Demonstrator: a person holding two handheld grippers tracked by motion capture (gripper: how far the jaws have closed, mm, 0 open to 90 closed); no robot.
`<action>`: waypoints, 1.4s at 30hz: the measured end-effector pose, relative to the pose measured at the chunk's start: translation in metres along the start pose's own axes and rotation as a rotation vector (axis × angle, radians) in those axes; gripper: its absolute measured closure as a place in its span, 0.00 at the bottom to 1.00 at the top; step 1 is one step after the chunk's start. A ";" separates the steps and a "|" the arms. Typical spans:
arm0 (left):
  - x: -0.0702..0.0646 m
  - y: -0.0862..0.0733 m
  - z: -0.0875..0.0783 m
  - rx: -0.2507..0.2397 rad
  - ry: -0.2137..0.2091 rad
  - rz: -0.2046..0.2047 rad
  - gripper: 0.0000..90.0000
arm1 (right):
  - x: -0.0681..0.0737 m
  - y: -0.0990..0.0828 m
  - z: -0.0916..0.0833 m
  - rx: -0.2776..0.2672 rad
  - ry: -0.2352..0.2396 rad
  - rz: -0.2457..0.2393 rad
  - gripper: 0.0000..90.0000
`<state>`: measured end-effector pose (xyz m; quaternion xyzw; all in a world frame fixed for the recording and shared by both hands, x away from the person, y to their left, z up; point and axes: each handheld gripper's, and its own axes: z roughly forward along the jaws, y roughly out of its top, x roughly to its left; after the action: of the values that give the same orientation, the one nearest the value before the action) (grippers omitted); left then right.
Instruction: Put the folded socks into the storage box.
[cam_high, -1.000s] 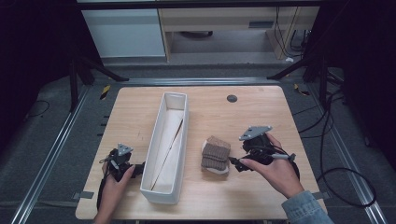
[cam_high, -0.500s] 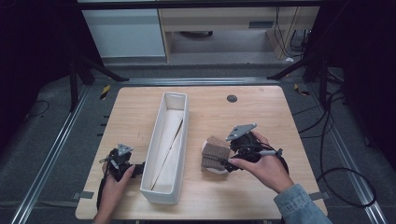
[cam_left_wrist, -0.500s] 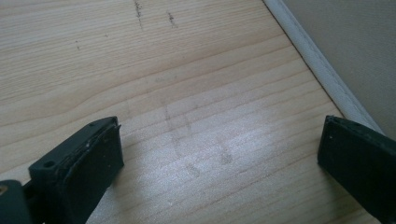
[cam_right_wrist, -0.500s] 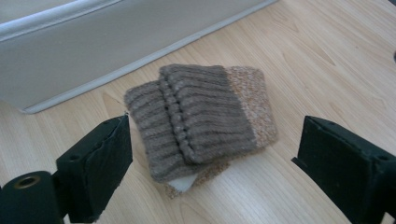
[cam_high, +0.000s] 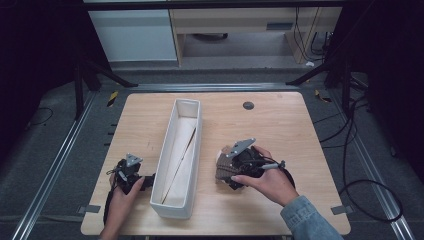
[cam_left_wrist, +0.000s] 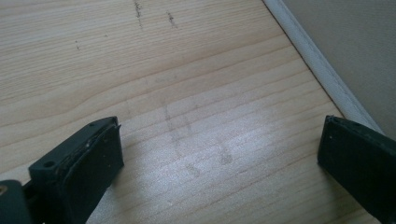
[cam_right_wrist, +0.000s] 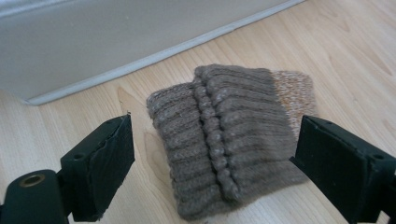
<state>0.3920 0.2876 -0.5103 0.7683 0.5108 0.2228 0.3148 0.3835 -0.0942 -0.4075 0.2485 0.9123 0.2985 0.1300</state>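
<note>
Knitted piece (cam_right_wrist: 224, 140) ribbed grey-brown, tan, perhaps speckled, patch at far corner; bin (cam_high: 177, 155) white; table (cam_high: 280, 125) pale wood-grain.

Your right claw (cam_high: 226, 172) has slid leftward and down over the folded knit cloth (cam_right_wrist: 224, 140), seemingly straddling it without yet pinching.

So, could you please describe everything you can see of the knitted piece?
The knitted piece is a folded, ribbed brown knit that looks like wool, with a paler orange-tan part at its far end. It lies flat on the table, just right of the white tray. The right gripper straddles it, jaws open, not pressing.
</note>
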 end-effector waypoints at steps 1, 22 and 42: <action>0.000 0.000 0.000 0.000 0.000 0.000 0.00 | 0.000 0.000 0.003 0.008 -0.002 -0.007 0.13; 0.000 0.000 0.000 0.000 -0.001 0.001 0.00 | 0.008 -0.011 0.048 0.157 -0.082 -0.186 0.30; -0.004 -0.003 -0.003 -0.001 -0.003 0.011 0.00 | -0.012 0.016 -0.002 0.061 -0.058 -0.107 0.53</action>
<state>0.3866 0.2856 -0.5103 0.7711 0.5061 0.2239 0.3148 0.3989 -0.0900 -0.3953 0.2116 0.9288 0.2559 0.1643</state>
